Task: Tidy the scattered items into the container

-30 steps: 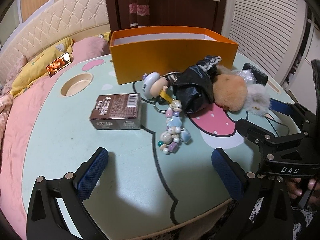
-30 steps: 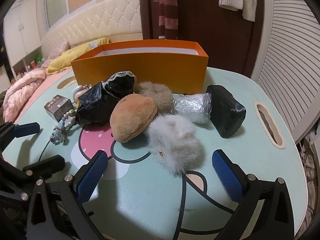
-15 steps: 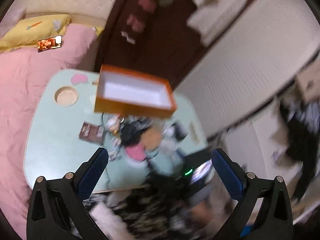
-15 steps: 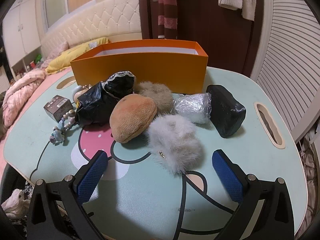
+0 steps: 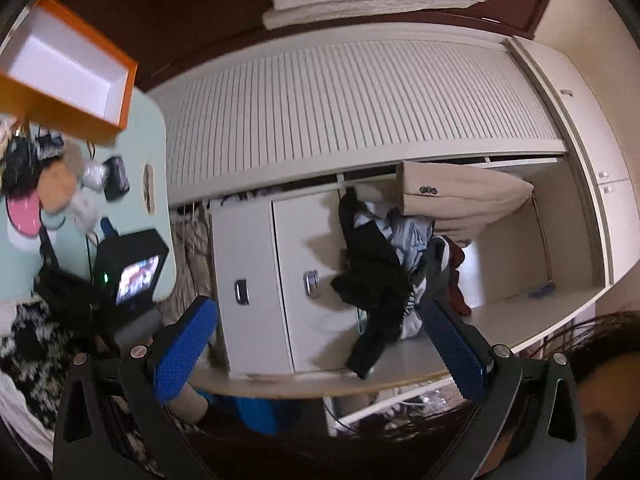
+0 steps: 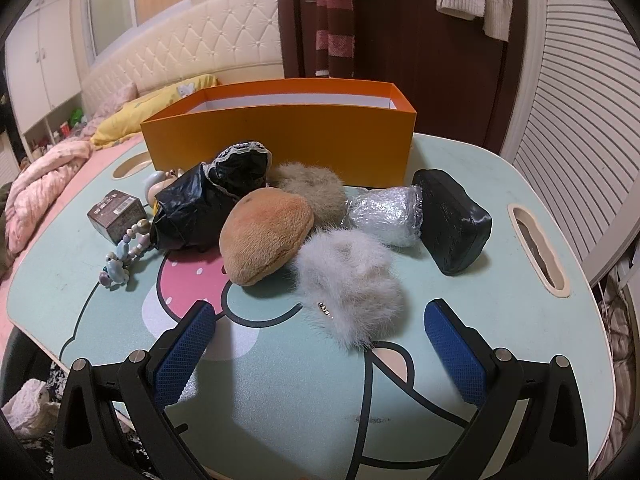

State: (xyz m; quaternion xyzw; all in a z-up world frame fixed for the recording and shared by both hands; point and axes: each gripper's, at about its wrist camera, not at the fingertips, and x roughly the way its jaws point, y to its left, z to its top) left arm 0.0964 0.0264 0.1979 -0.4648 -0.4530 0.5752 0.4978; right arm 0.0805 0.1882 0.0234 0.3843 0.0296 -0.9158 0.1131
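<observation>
The orange box stands at the back of the mint table. In front of it lie a brown plush pad, a grey fur piece, a tan fur piece, a black bag, a silver wrapped bundle, a black pouch, a bead string and a small brown carton. My right gripper is open and empty, just short of the grey fur. My left gripper is open and empty, raised high and turned aside; the box shows small at its upper left.
A bed with pink bedding lies left of the table. A slatted closet door is on the right. The left wrist view faces a white wardrobe with piled clothes; the other gripper's camera unit sits over the table edge.
My left gripper has lifted well above the table and swung to the right toward the wardrobe. My right gripper has stayed in place, and the items have not moved.
</observation>
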